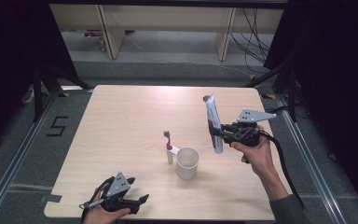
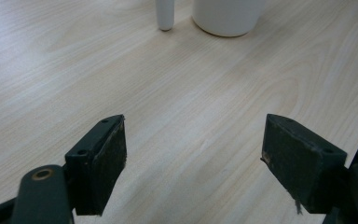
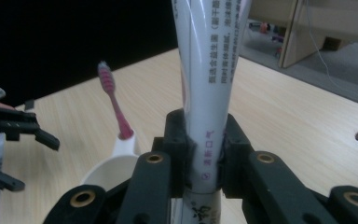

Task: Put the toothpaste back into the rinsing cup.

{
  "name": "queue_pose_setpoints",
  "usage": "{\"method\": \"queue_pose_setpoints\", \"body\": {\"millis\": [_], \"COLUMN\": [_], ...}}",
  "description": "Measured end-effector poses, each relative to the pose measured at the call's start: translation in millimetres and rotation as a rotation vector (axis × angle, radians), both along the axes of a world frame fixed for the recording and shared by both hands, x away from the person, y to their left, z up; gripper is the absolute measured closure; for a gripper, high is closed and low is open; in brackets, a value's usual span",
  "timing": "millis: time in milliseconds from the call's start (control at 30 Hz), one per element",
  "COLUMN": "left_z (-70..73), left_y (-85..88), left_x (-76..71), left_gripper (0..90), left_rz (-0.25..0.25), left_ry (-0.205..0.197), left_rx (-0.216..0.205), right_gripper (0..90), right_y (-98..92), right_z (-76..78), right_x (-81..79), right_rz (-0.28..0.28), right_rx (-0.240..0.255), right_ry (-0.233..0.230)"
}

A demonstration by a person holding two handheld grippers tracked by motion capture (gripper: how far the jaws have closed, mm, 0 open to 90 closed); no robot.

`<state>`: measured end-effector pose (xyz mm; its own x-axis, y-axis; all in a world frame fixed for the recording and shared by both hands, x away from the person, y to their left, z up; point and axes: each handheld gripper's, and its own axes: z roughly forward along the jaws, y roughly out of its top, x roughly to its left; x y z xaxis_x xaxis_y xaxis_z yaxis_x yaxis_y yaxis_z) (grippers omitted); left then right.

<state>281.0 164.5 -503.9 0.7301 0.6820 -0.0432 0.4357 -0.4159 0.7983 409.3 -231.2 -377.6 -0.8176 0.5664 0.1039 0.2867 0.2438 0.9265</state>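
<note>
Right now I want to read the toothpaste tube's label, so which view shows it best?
The right gripper view: the toothpaste tube stands close up between the right tongs, print legible. The high view shows it small and tilted.

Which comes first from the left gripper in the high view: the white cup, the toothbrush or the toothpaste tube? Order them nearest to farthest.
From the left gripper:
1. White cup, up and to the right of it, mid-table.
2. Toothbrush, standing upright just left of the cup; close to call against the cup.
3. Toothpaste tube, clamped in the right gripper, clearly farthest.
</note>
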Motion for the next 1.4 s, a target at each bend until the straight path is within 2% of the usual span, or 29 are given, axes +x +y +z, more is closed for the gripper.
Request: {"method": "queue_pose_setpoints", "body": {"millis": [33,67,100,133,233,300,333,400,433,467,500,567,633,667,700,733,767,800,867,900,967,1000,1033,1100,1133,1200,1267,1333,1400], "left_z": [-0.7,-0.2,0.0,0.0,-0.5,0.2,0.6,0.3,-0.3,-0.4,-0.3,1.3,0.6,0.3,0.2,0.4,1.2,0.4,0.5,1.1,1.0,0.7,1.0,1.3,0.8,1.0,0.4,1.2,1.1], "left_y": [-2.2,-2.3,-0.9,-0.9,-2.0,0.0,0.0,-0.7,-2.4,-2.3,-2.2,0.5,0.0,-1.0,-1.0,-0.7,0.3,-1.1,-1.1,0.0,-0.5,-1.7,-0.5,-0.3,-1.5,-0.5,-1.4,-0.6,-0.6], "left_x": [-0.2,-0.9,-0.4,-0.4,-0.3,0.0,-0.2,0.2,-1.0,-1.2,-1.0,0.7,0.6,-0.8,-0.4,0.1,0.4,-0.3,-0.4,0.3,0.1,-1.0,-0.7,-0.2,-0.7,-0.7,-0.4,-0.7,-0.8], "left_gripper": [21.2,21.2,21.2,21.2,21.2,21.1,21.2,21.2,21.2,21.2,21.2,21.2,21.2,21.2,21.2,21.2,21.2,21.2,21.2,21.2,21.2,21.2,21.2,21.2,21.2,21.2,21.2,21.2,21.2], "left_rz": [0.009,0.009,-0.003,-0.003,0.011,0.000,0.000,0.002,0.011,0.009,0.008,-0.007,-0.002,-0.001,0.000,0.002,-0.005,0.000,-0.002,-0.009,-0.005,0.004,-0.006,-0.007,0.002,-0.007,0.000,-0.006,-0.009], "left_ry": [0.002,0.005,-0.003,-0.003,0.001,0.002,0.002,0.002,0.004,0.004,0.004,0.007,-0.002,0.002,0.001,-0.001,0.001,-0.001,0.002,0.001,0.002,0.003,0.001,0.003,0.002,0.001,0.002,0.001,0.001], "left_rx": [-0.025,-0.018,0.000,0.000,-0.024,0.009,0.010,0.004,-0.018,-0.018,-0.017,0.017,0.011,-0.014,-0.018,-0.011,0.007,-0.015,-0.013,0.004,0.001,-0.014,0.004,0.006,-0.009,0.004,-0.013,0.003,0.003], "right_gripper": [76.9,76.9,76.9,76.9,76.9,76.9,76.9,76.9,76.9,76.9,76.9,76.9,76.9,76.9,76.9,76.9,76.9,76.9,76.9,76.8,76.9,76.9,76.8,76.8,76.9,76.8,76.8,76.8,76.8], "right_y": [1.5,4.0,6.1,8.8,15.8,20.2,22.4,26.9,28.2,30.7,33.3,37.3,38.3,41.7,43.1,44.3,45.5,47.7,50.7,52.1,53.8,55.0,56.7,59.2,61.2,63.8,66.3,67.4,70.5], "right_z": [1.3,1.5,1.2,1.5,0.7,-0.5,-0.7,-1.6,-1.7,-2.1,-1.5,-1.9,-2.3,-1.9,-2.3,-2.4,-2.8,-3.0,-4.3,-4.3,-6.3,-7.4,-9.5,-12.4,-14.4,-16.6,-19.2,-22.4,-25.7], "right_x": [-1.6,-3.0,-1.3,-3.3,-5.3,-5.5,-6.9,-6.5,-5.7,-5.6,-7.6,-7.7,-5.6,-7.4,-5.7,-5.6,-5.2,-7.9,-5.7,-7.1,-5.8,-6.0,-4.8,-4.2,-4.2,-4.1,-4.6,-1.9,-1.8], "right_rz": [0.022,0.019,0.030,0.041,0.056,0.061,0.063,0.068,0.071,0.083,0.081,0.081,0.095,0.093,0.098,0.102,0.109,0.097,0.115,0.121,0.123,0.132,0.122,0.125,0.123,0.131,0.130,0.128,0.144], "right_rx": [0.007,0.023,0.029,0.039,0.040,0.040,0.044,0.052,0.039,0.041,0.037,0.041,0.039,0.034,0.029,0.027,0.028,0.038,0.025,0.020,0.034,0.040,0.024,0.031,0.043,0.040,0.040,0.030,0.039], "right_ry": [0.023,0.031,-0.002,0.025,0.026,0.026,0.051,0.051,0.039,0.042,0.067,0.061,0.041,0.076,0.049,0.048,0.052,0.093,0.040,0.070,0.051,0.082,0.059,0.069,0.078,0.097,0.103,0.073,0.099]}}
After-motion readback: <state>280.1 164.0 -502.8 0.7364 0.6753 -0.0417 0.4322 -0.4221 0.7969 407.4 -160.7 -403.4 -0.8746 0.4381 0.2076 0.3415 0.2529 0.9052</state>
